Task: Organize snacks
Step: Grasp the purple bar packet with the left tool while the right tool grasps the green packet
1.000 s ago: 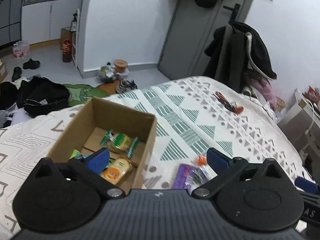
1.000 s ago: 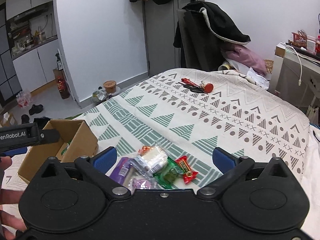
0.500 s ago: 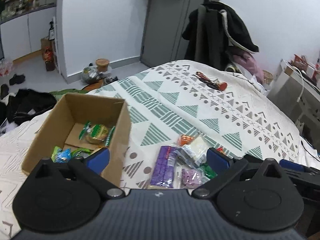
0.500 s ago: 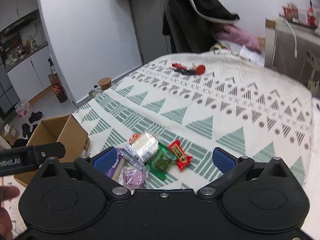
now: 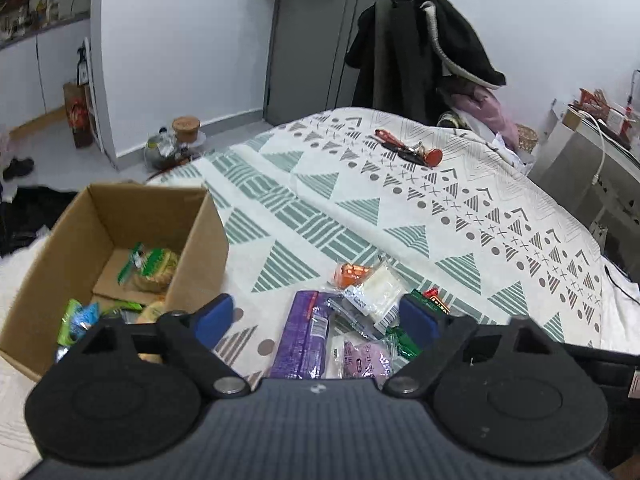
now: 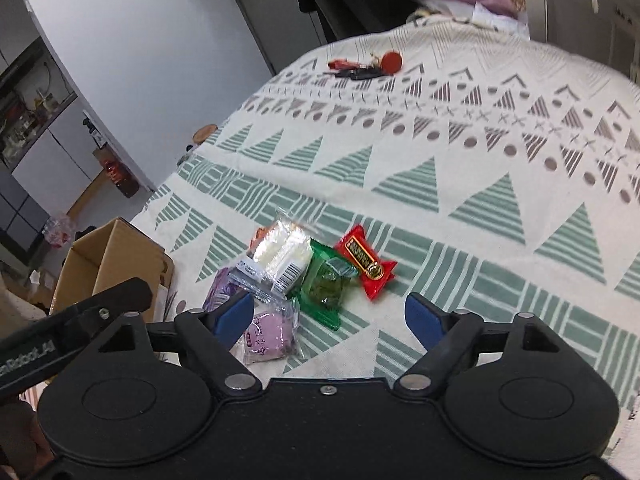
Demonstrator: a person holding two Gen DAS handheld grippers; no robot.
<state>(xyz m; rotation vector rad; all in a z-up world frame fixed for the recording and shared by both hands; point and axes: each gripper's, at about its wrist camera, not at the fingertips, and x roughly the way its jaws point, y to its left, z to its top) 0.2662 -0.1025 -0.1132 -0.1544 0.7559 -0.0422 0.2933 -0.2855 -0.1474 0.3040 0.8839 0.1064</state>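
A pile of wrapped snacks lies on the patterned bedspread. It holds a purple bar [image 5: 305,332], a white packet [image 5: 378,288], a pink packet [image 6: 269,332], a green packet [image 6: 326,282] and a red packet [image 6: 366,262]. An open cardboard box [image 5: 196,248] to the left holds several snacks, one a green-and-yellow packet [image 5: 154,266]. My left gripper [image 5: 314,320] hovers open above the purple bar. Just short of the green packet my right gripper [image 6: 330,314] is open and holds nothing.
Red and black small items [image 5: 408,151] lie further up the bedspread [image 5: 360,208]. A coat-draped chair [image 5: 416,56] stands behind the bed, and a desk [image 5: 600,136] is at the right. Jars and clutter [image 5: 176,140] sit on the floor at the left.
Both grippers have swung right and down toward the snack pile, which now looks larger in both views. The box has shifted left in the left wrist view. Both stayed open.
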